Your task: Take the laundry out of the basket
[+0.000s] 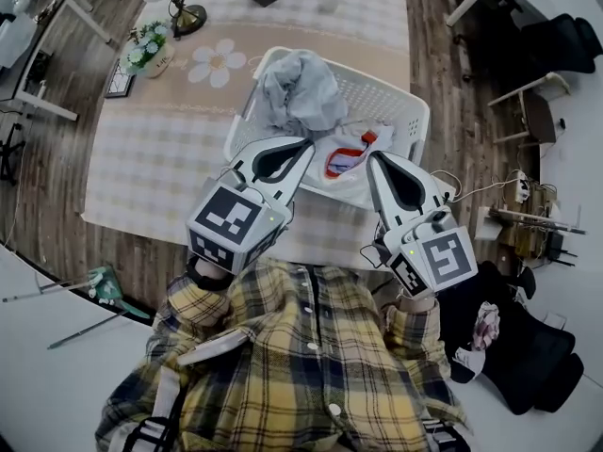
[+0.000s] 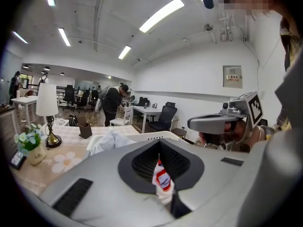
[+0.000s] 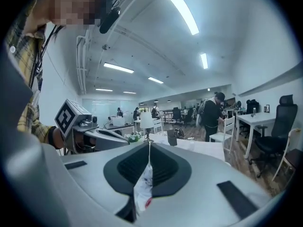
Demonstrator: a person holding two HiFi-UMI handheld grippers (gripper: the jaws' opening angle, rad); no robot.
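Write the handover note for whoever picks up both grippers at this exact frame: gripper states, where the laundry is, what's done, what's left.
Left gripper: shut on the white printed garment.
Right gripper: shut on the same garment's other edge.
Laundry: the white garment hangs between them over the near side of the white basket on the table. A grey garment lies heaped in the basket's far left part.
Done: white garment gripped by both.
Left: lift it clear, set it down, then fetch the grey garment.
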